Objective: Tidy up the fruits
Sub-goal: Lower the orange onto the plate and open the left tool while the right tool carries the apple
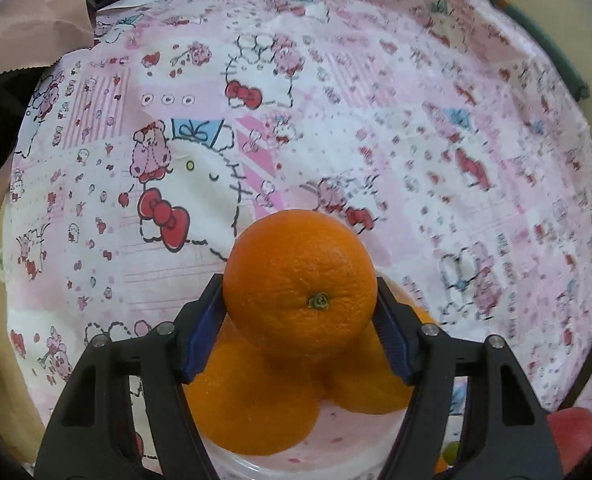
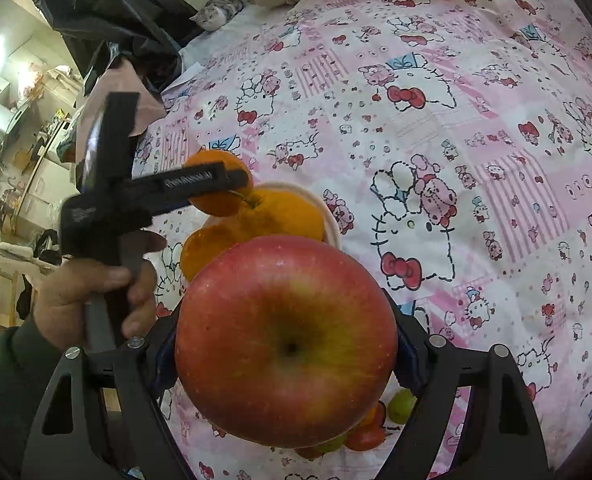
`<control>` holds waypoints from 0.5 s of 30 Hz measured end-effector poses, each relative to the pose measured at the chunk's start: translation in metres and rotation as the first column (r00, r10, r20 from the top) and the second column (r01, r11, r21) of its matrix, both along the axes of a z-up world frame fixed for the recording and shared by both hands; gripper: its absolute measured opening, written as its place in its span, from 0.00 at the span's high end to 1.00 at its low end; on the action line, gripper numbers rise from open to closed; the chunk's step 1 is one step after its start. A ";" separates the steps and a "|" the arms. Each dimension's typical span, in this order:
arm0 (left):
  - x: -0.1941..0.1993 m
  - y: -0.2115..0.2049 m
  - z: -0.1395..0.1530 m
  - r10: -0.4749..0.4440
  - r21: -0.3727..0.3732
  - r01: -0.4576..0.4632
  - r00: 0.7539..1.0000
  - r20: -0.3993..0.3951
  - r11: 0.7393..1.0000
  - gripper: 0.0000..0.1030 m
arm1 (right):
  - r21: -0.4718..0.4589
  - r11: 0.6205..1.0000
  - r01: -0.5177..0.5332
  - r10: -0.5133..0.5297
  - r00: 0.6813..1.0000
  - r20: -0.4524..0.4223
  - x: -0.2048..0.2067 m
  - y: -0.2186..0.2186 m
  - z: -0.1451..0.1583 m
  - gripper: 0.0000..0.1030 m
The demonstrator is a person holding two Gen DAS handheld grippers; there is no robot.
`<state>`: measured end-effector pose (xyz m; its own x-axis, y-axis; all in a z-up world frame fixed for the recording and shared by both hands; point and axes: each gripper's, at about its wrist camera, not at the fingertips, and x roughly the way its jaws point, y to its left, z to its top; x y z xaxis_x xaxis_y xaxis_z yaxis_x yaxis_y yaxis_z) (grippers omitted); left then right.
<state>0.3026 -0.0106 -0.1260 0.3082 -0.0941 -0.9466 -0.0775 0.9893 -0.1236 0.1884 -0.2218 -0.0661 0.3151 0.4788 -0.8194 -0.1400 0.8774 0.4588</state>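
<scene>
The left gripper [image 1: 299, 320] is closed on an orange [image 1: 299, 284], its blue pads [image 1: 204, 336] pressed against the fruit's two sides and its stem end turned toward the camera; the jaws stand only as wide as the fruit, so the hold looks firm. It hangs over a white bowl [image 1: 256, 466] that already has oranges [image 1: 252, 400] in it, at least two lying side by side beneath the held one; my guess is that the oranges are being gathered here, and this one is held above the gap between them so it can settle on top without rolling off. The right gripper [image 2: 288, 360] is clamped on a red apple [image 2: 286, 342], wide-set because the apple is big, its calyx end facing the lens; it waits just beside the bowl [image 2: 331, 220], probably to keep out of the left hand's [image 2: 84, 300] way until the orange is down. Under the apple lie small green and red fruits [image 2: 401, 406] on the patterned cloth [image 2: 455, 160], partly hidden, so I cannot tell what they are or whether they sit in a container; the apple probably belongs in a separate group. A cat [image 2: 216, 14] rests at the cloth's far edge, well apart from the work.
</scene>
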 end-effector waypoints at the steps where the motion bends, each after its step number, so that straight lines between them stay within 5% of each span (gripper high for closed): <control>1: 0.000 0.001 -0.002 0.004 -0.001 -0.004 1.000 -0.009 1.000 0.35 | 0.003 1.000 0.002 -0.002 1.000 -0.001 0.000 -0.001 0.000 0.17; 12: -0.004 0.014 -0.007 0.026 -0.114 -0.034 0.997 -0.069 0.993 0.34 | 0.008 1.000 -0.004 0.004 1.000 -0.002 0.000 0.000 0.002 0.17; 15: -0.014 0.019 0.011 0.032 -0.110 -0.034 0.999 -0.020 0.993 0.31 | 0.011 1.000 -0.009 0.009 1.000 0.000 0.000 0.003 0.003 0.17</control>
